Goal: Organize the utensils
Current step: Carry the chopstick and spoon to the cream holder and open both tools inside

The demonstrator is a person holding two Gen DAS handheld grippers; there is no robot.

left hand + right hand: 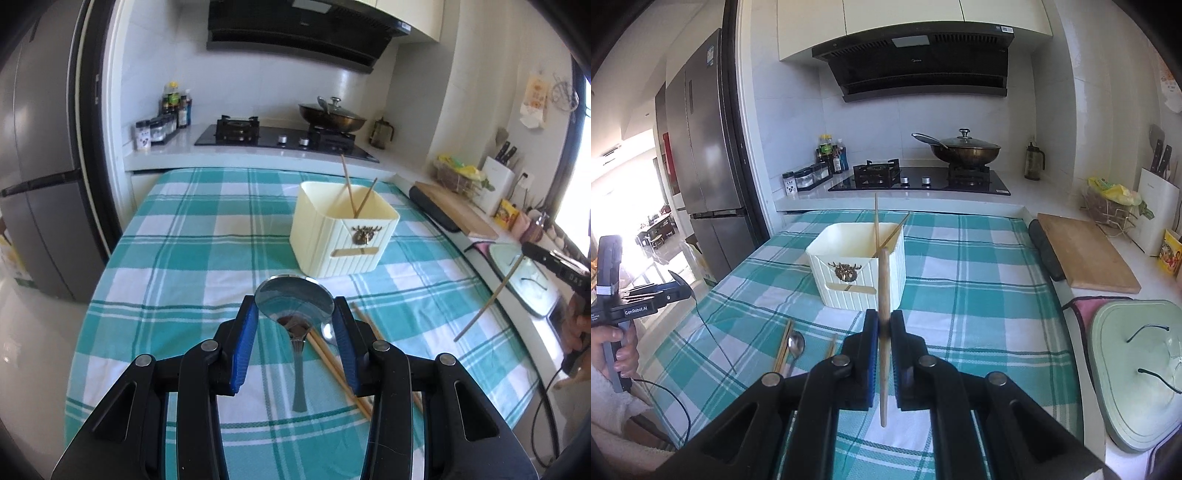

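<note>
My left gripper is shut on the bowl of a large steel spoon and holds it above the checked tablecloth. Under it lie several wooden chopsticks and a second small spoon. My right gripper is shut on a single wooden chopstick, held upright in front of the cream utensil box. The box holds two chopsticks that lean inside it. The right gripper with its chopstick also shows at the right edge of the left wrist view.
Chopsticks and a small spoon lie on the cloth at left. A wooden cutting board and a pale green lid sit on the counter at right. The stove with a wok stands behind the table.
</note>
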